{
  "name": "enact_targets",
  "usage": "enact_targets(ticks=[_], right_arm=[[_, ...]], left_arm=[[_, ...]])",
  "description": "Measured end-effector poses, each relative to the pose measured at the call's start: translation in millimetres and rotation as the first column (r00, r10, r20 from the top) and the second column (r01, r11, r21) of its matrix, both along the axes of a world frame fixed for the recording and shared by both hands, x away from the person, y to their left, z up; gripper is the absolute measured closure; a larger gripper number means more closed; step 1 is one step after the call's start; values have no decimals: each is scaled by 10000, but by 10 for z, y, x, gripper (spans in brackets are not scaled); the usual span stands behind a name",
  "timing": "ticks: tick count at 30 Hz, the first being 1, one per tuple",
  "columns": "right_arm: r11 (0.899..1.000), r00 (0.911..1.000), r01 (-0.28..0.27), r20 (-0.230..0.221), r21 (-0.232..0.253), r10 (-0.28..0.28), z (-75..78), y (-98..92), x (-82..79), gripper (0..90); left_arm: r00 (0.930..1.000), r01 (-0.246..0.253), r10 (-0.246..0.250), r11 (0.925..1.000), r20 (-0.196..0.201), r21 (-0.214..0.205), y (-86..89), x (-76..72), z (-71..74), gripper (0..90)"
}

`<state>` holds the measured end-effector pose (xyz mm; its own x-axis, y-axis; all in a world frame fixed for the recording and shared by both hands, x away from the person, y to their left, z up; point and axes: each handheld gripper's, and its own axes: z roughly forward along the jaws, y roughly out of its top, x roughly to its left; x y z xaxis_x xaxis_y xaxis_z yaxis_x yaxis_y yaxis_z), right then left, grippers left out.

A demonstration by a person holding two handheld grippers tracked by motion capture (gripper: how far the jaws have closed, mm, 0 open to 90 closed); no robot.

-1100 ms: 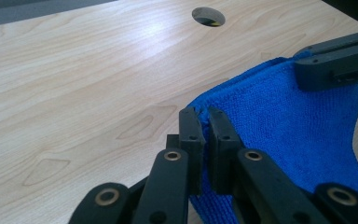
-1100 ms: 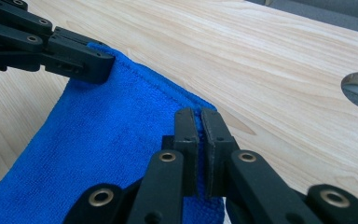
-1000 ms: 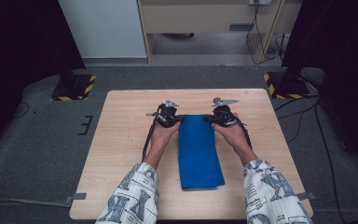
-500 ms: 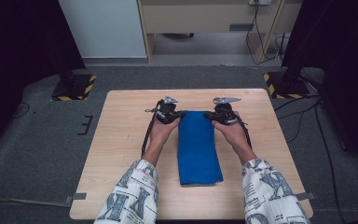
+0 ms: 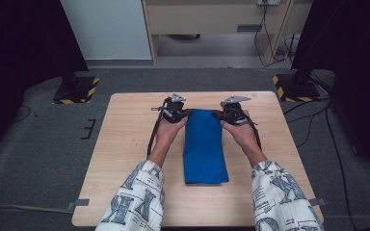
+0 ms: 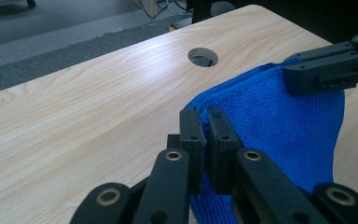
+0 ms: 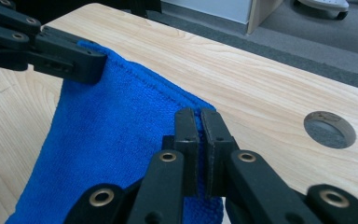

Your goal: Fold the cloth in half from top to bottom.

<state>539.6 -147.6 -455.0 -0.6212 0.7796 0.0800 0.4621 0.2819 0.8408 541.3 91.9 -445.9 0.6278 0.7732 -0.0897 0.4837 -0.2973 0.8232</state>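
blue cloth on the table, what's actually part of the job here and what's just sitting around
In the job:
- blue cloth, folded, far corners pinched
- left gripper, shut on its left far corner
- right gripper, shut on its right far corner

Just there:
- wooden table
- round hole in the tabletop
- black stands with striped feet on the floor

The high view looks forward and down from above the person's side, taking in the whole table [image 5: 125, 144] and floor beyond. The left gripper view sits close above its jaws, looking across the cloth [image 6: 279, 121] toward the right gripper [image 6: 289, 77]. The right gripper view mirrors it, facing the left gripper [image 7: 100, 63]. All three views share the cloth's far edge
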Motion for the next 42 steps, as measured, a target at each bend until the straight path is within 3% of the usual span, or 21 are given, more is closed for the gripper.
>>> enact_targets(ticks=[17,22,25,30,36,42], right_arm=[[9984,9986,-487,190,-281,493,-23,-15,-214,866],[9978,9976,-606,329,-252,614,-21,-31,-352,866],[9966,9964,-752,374,-350,765,-39,-49,-459,866],[9965,9955,-808,472,-227,818,-39,-82,-628,865],[9930,9919,-1162,492,-217,1172,-89,-110,-887,864],[9906,9899,-1352,414,-200,1359,-167,-106,-992,862]], left_arm=[[9994,278,-284,9990,184,345,5,-200,-46,861],[9988,364,-375,9986,304,381,-6,-343,-34,860],[9985,423,-442,9976,336,553,-26,-465,-33,860],[9978,443,-465,9979,464,480,-26,-688,-39,860],[9973,623,-642,9968,363,502,-20,-900,-115,858],[9969,693,-708,9967,351,433,14,-980,-149,856]])
